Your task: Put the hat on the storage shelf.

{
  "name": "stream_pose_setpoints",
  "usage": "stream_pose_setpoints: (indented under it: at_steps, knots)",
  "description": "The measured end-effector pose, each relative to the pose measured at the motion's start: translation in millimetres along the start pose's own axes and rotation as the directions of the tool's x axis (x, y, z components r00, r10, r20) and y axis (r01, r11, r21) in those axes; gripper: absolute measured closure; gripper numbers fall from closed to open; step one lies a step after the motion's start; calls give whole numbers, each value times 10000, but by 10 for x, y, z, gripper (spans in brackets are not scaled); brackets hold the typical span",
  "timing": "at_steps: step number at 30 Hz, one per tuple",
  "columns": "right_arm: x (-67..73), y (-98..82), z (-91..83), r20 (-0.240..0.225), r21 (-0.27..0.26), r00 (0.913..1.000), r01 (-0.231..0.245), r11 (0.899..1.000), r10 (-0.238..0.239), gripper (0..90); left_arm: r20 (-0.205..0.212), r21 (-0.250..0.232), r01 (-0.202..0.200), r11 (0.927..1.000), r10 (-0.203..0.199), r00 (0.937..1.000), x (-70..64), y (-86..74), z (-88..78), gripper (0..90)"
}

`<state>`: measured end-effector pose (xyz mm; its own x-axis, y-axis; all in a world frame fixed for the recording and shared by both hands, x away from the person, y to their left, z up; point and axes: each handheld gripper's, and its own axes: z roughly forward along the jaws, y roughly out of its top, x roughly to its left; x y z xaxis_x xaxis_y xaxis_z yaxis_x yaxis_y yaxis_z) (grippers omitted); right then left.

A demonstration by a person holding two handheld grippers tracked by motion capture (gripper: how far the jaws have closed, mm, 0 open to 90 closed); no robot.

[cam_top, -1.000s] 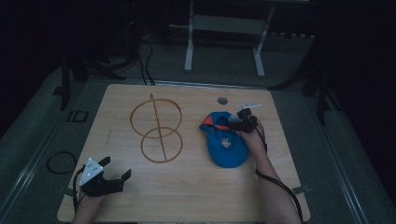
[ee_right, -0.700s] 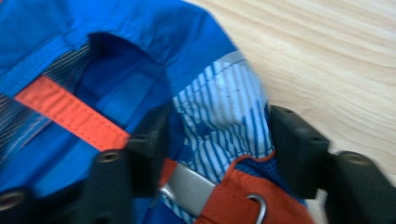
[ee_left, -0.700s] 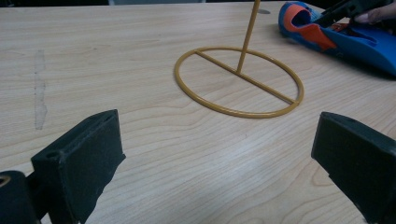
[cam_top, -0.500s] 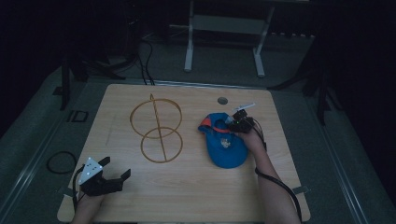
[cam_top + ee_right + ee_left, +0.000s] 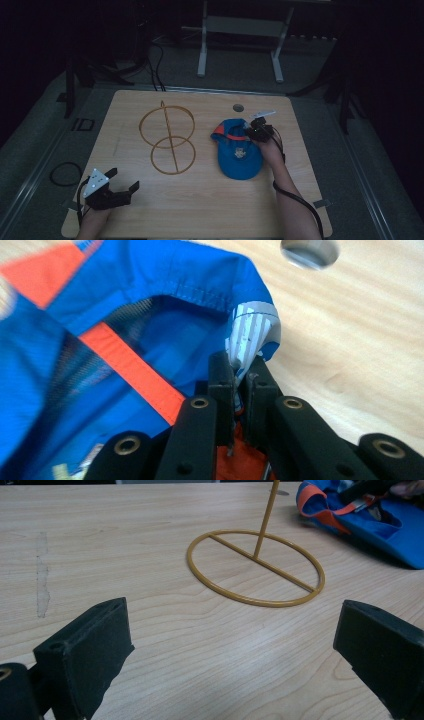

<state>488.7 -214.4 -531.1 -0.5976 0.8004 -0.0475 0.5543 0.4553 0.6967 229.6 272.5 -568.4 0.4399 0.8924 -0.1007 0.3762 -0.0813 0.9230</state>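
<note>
On the light wooden table (image 5: pixel 200 200), a blue fabric cap with orange trim (image 5: pixel 239 155) is lying just to the right of the yellow wire stand made of two rings joined by a rod (image 5: pixel 167 137). The right gripper (image 5: pixel 252 131) is sitting at the cap's far right edge, and its jaws have just been closing; the right gripper view is showing them pinching the cap's rim (image 5: pixel 250 340), with a fold of blue and white cloth rising between the black pads. A round hole in the table (image 5: pixel 238 107) is lying just beyond the cap, on the side away from the person.

The left gripper (image 5: pixel 120 186) is resting near the table's front edge, well apart from the wire stand and on its left. Its jaws are standing wide apart with nothing between them, and they are pointing toward the stand's nearer ring (image 5: pixel 255 567).
</note>
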Motion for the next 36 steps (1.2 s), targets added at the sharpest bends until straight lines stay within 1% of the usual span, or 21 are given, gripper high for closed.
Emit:
stream_pose_setpoints:
  at_steps: [2, 3, 5, 6, 13, 14, 15, 16, 17, 18, 20, 21, 23, 24, 26, 29, 30, 32, 33, 34, 36]
  knots:
    - [4, 12, -32, 2, -89, 10000, 46, 10000, -46, 849, -22, 1, 3, 10000, -3, 10000, 2, 0, 1, 25]
    - [30, 53, -127, 178, -275, 9996, 206, 9994, -201, 849, -8, 3, 9, 10000, -9, 10000, 2, 0, 1, 25]
    - [36, 65, -158, 178, -385, 9995, 252, 9989, -245, 849, -44, 2, -9, 10000, 9, 10000, 0, 1, 3, 25]
    - [52, 103, -248, 159, -609, 9997, 187, 9980, -178, 849, -34, -4, -18, 10000, 18, 10000, -1, 2, 1, 25]
    - [133, 179, -477, 262, -1100, 9992, 344, 9933, -317, 850, -66, -35, 34, 10000, -34, 10000, 1, 5, -5, 24]
    - [170, 199, -576, 305, -1358, 9989, 389, 9900, -351, 850, -101, -13, 27, 10000, -27, 9999, 5, 7, -6, 25]
    - [170, 199, -576, 305, -1358, 9989, 389, 9900, -351, 850, -101, -13, 27, 10000, -27, 9999, 5, 7, -6, 24]
    - [203, 219, -682, 333, -1613, 9988, 414, 9860, -365, 850, -90, -28, 29, 10000, -29, 10000, 6, 9, -8, 25]
    - [203, 219, -682, 333, -1613, 9988, 414, 9860, -365, 850, -90, -22, 40, 10000, -40, 10000, 8, 10, -9, 25]
    - [233, 240, -776, 340, -1791, 9986, 449, 9828, -394, 850, -85, -18, 55, 10000, -56, 9999, 10, 12, -10, 25]
    - [250, 252, -834, 383, -1891, 9984, 473, 9808, -407, 850, -101, -24, 99, 9999, -99, 9999, 10, 17, -11, 25]
    - [287, 277, -965, 392, -2153, 9982, 517, 9752, -443, 850, -54, -34, 99, 9999, -99, 9999, 11, 22, -14, 25]
    - [299, 283, -1010, 425, -2250, 9981, 531, 9729, -446, 850, -71, -34, 108, 9999, -108, 9999, 10, 27, -16, 24]
    - [328, 297, -1139, 360, -2532, 9983, 525, 9660, -449, 850, -60, -7, 96, 10000, -96, 9999, 10, 40, -21, 25]
    - [354, 299, -1241, 321, -2735, 9985, 517, 9605, -446, 849, -65, -36, 161, 9999, -162, 9998, 9, 52, -27, 24]
    - [385, 299, -1350, 317, -2918, 9980, 620, 9545, -551, 849, 40, -8, 309, 9995, -309, 9995, 6, 121, -66, 24]
    - [405, 294, -1453, 380, -3057, 9975, 690, 9496, -602, 849, 87, -48, 346, 9994, -346, 9994, 1, 156, -88, 25]
    - [405, 294, -1453, 380, -3057, 9975, 690, 9496, -602, 849, 167, -148, 430, 9990, -428, 9989, -5, 195, -115, 25]
    - [407, 293, -1498, 411, -3111, 9970, 756, 9474, -661, 850, 248, -295, 605, 9977, -597, 9979, -15, 313, -195, 25]
    - [410, 295, -1600, 504, -3170, 9964, 801, 9451, -675, 849, 242, -339, 749, 9966, -741, 9970, -21, 366, -228, 25]
    - [407, 300, -1674, 651, -3191, 9952, 898, 9435, -727, 849, 374, -542, 831, 9951, -812, 9960, -36, 471, -300, 25]
